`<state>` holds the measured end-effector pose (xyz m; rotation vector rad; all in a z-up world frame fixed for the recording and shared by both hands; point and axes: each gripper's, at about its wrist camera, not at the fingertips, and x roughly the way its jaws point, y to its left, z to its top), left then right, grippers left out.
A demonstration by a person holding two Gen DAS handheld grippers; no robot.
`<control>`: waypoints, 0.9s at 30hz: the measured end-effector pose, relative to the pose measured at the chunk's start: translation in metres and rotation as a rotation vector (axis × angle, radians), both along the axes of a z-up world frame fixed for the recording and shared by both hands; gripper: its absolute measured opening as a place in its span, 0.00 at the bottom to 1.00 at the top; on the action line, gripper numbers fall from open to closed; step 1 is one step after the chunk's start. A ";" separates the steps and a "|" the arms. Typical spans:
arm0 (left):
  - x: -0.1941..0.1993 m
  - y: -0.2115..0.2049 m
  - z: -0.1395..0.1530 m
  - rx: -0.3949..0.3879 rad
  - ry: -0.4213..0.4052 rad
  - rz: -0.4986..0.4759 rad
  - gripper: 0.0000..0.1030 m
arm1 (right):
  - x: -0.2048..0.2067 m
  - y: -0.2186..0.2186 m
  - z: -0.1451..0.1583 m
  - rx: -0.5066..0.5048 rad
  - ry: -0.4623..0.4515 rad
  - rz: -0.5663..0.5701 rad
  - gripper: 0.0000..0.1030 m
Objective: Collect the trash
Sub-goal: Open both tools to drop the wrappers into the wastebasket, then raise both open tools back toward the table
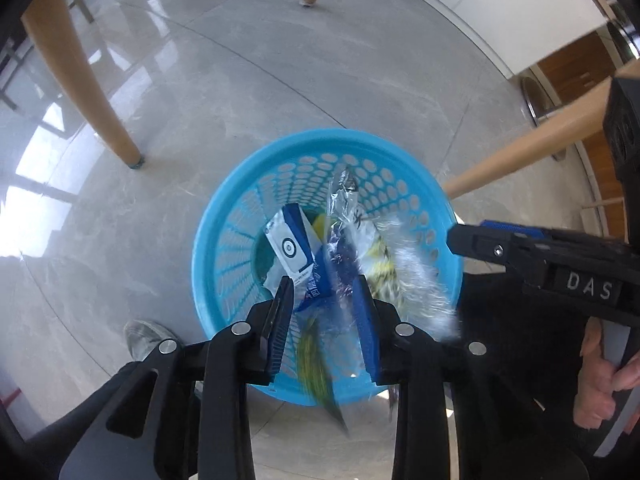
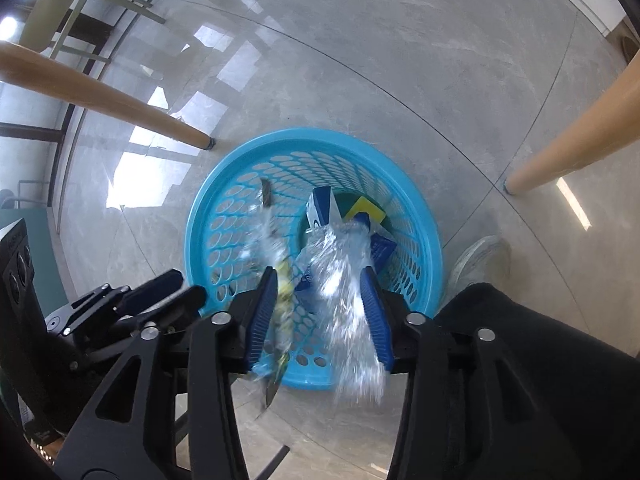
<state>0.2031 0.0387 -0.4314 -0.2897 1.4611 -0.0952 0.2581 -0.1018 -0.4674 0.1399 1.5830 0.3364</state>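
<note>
1. A blue basket (image 1: 208, 240) is set on the floor (image 1: 240, 80) between table legs (image 1: 80, 72); a box (image 1: 290, 240) and a yellow item (image 2: 366, 206) are already lying inside.
2. The left gripper (image 1: 326, 320) is held over the rim, jaws parted; a blurred green wrapper (image 1: 316, 368) and clear film (image 1: 340, 208) are seen between them, apparently released.
3. The right gripper (image 2: 320, 312) is likewise parted; a clear wrapper (image 2: 348, 300) and a yellow wrapper (image 2: 282, 308) appear to be falling, unpinched.
4. This deposit is judged nearly done; whether trash is left elsewhere cannot be told.
</note>
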 end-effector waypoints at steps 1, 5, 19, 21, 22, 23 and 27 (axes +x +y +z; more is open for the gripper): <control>0.000 0.002 0.002 -0.004 -0.004 0.016 0.28 | 0.000 0.000 -0.001 -0.004 0.003 0.000 0.43; 0.001 0.011 0.008 -0.008 -0.022 0.056 0.28 | -0.002 0.002 0.001 -0.029 0.003 0.015 0.43; -0.021 0.017 0.050 0.029 -0.078 0.062 0.31 | -0.042 -0.001 0.036 -0.141 -0.056 0.113 0.49; -0.027 0.015 0.060 0.030 -0.093 0.063 0.34 | -0.048 -0.002 0.046 -0.131 -0.080 0.129 0.52; -0.031 0.014 0.066 0.031 -0.102 0.057 0.36 | -0.052 -0.002 0.050 -0.133 -0.092 0.138 0.52; -0.034 0.012 0.070 0.035 -0.110 0.052 0.37 | -0.054 -0.002 0.053 -0.136 -0.104 0.145 0.52; -0.052 0.012 0.082 0.056 -0.114 0.052 0.39 | -0.064 -0.003 0.071 -0.101 -0.124 0.156 0.53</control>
